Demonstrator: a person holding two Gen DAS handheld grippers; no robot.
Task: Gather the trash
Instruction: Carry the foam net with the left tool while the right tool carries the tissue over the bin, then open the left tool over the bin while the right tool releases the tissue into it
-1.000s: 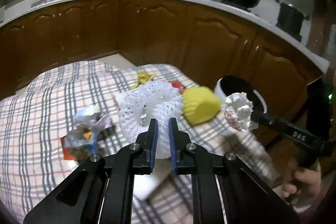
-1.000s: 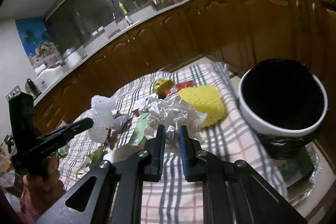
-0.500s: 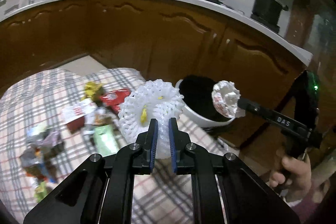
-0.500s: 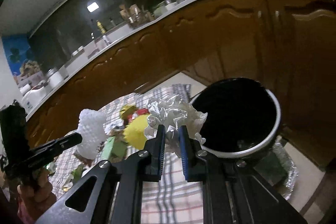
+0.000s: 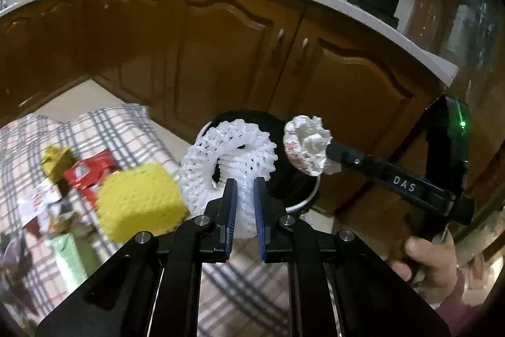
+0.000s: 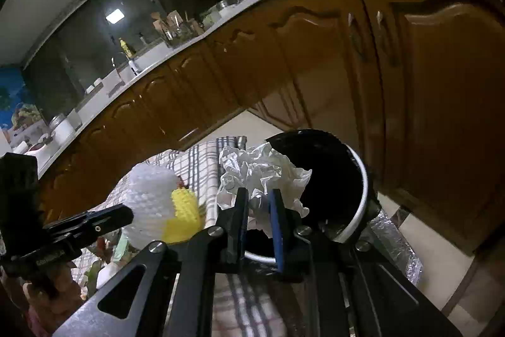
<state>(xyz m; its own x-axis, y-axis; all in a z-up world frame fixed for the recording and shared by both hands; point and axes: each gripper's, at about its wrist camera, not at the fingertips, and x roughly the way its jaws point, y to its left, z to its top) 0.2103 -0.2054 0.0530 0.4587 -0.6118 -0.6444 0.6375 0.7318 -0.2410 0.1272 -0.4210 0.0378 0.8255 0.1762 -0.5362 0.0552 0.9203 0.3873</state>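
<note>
My left gripper (image 5: pixel 242 183) is shut on a white foam fruit net (image 5: pixel 227 160), held in the air over the near rim of the trash bin (image 5: pixel 307 199). My right gripper (image 6: pixel 257 195) is shut on a crumpled white paper ball (image 6: pixel 258 169), which hangs at the edge of the bin's black-lined mouth (image 6: pixel 328 179). In the left wrist view the right gripper (image 5: pixel 326 152) comes in from the right with the paper ball (image 5: pixel 306 147) over the bin. In the right wrist view the left gripper (image 6: pixel 131 215) holds the foam net (image 6: pixel 148 198) at the left.
A plaid cloth (image 5: pixel 104 128) carries a yellow sponge (image 5: pixel 140 201), red wrappers (image 5: pixel 90 172), a yellow wrapper (image 5: pixel 56 158) and a green packet (image 5: pixel 68 258). Brown cabinets (image 5: pixel 221 46) stand close behind the bin. A hand (image 5: pixel 432 261) grips the right tool. Foil (image 6: pixel 397 245) lies under the bin.
Both grippers have swung right from above the cloth to the bin, each still holding its piece. The bin now sits right behind the foam net and the paper ball.
</note>
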